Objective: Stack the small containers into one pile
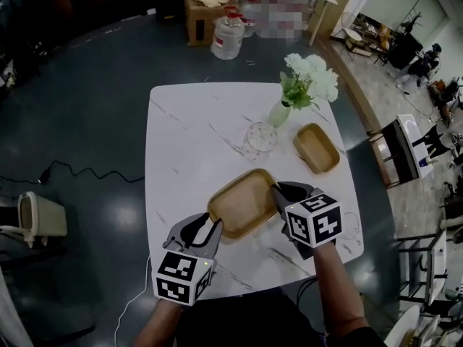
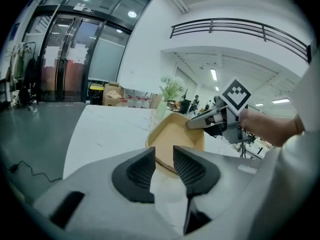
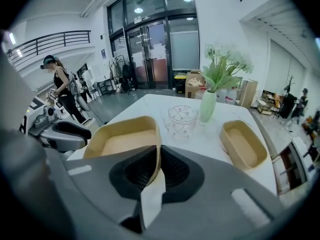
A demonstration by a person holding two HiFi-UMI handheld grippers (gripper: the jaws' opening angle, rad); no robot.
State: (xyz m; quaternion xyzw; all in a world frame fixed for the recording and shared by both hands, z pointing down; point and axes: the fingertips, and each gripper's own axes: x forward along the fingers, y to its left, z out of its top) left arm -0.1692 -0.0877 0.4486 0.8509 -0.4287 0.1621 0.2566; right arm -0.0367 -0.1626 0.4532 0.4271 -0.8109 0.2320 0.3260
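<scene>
A large wooden tray (image 1: 242, 202) lies near the front of the white marble table (image 1: 188, 143). My right gripper (image 1: 276, 189) is shut on its right rim, and the right gripper view shows the thin wall pinched between the pads (image 3: 160, 151). My left gripper (image 1: 211, 226) stands open at the tray's front left edge. In the left gripper view that edge (image 2: 165, 159) shows just past the parted fingertips and touches neither pad. A smaller wooden tray (image 1: 316, 147) sits apart at the back right (image 3: 242, 144).
A clear glass bowl (image 1: 259, 137) and a green vase of white flowers (image 1: 279, 114) stand between the two trays. On the floor behind the table are a water jug (image 1: 227, 37) and a cardboard box (image 1: 205, 9). A chair (image 1: 401, 150) stands to the right.
</scene>
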